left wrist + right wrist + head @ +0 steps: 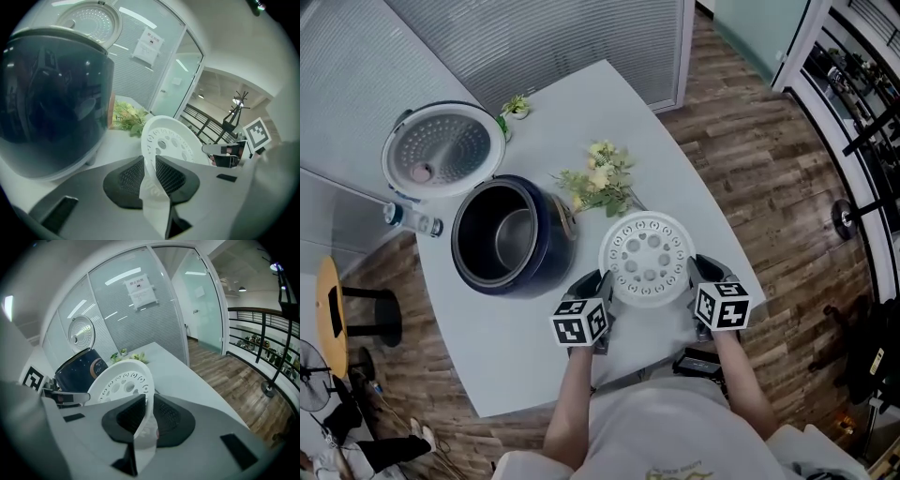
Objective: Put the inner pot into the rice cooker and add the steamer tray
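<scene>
1. Head view: The white steamer tray (646, 260) is held between the two grippers at the near edge of the table (694, 178). The left gripper (602, 287) has its left rim and the right gripper (694, 274) its right rim. The cooker (546, 246) stands just to the tray's left with its lid (442, 150) swung open. A metal inner pot (508, 236) appears to be seated inside already, so my judgement is that only the tray step is left. Flowers (600, 183) lie just behind the tray, so the carry should go sideways to the left, not forward.

2. Left gripper view: The jaws are nearly together, with both mesh pads pinching the tray's thin rim. The tray (171, 140) leans up and away from the pads. The cooker's dark wall (51, 103) looms close on the left, so the tray should go higher than that wall before it crosses.

3. Right gripper view: This claw is also closed to a narrow gap on the opposite rim, pads on either face of the tray (119, 380). With two edge pinches, both hands should move together and level. Any twist or pulling apart could slip the rim. Centre the tray over the pot, lower it until the rim rests, then let go on both sides at once.
</scene>
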Demonstrator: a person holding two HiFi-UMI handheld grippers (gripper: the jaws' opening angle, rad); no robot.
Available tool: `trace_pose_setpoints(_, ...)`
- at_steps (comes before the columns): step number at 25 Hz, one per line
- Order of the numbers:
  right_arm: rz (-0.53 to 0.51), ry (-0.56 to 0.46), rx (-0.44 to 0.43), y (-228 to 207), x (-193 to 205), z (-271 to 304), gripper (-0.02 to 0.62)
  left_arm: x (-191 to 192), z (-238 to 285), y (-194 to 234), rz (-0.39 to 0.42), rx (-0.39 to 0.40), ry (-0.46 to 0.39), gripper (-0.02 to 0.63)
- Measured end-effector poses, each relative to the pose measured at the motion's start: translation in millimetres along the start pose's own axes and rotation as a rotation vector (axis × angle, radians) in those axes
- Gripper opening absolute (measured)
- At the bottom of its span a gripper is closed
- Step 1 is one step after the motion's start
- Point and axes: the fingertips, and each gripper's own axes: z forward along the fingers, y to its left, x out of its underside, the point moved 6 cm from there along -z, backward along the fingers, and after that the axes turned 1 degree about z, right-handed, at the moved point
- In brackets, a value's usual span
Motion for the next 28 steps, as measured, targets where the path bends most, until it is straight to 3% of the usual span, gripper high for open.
trace_pose_setpoints(4, 0.015, -0.031, -0.004, 2, -9, -6, 0.063, -10, -5, -3, 0.008, 0.009, -0.031, 0.077)
trace_pose_setpoints(9, 0.008, -0.080, 0.004, 8, -25, -16, 0.063, -25, -15, -2, -0.070, 0.073, -0.080, 0.060)
trace_pose_setpoints(17, 0.062, -0.136, -0.036, 14, -44, -24, 0.058, -46, -29, -4, -0.113, 0.105, -0.177, 0.049)
trace_pose_setpoints(28, 0.099, -0.194, -0.120, 28, -79, -42, 0.057, -86, -59, -12, -0.087, 0.095, -0.268, 0.044)
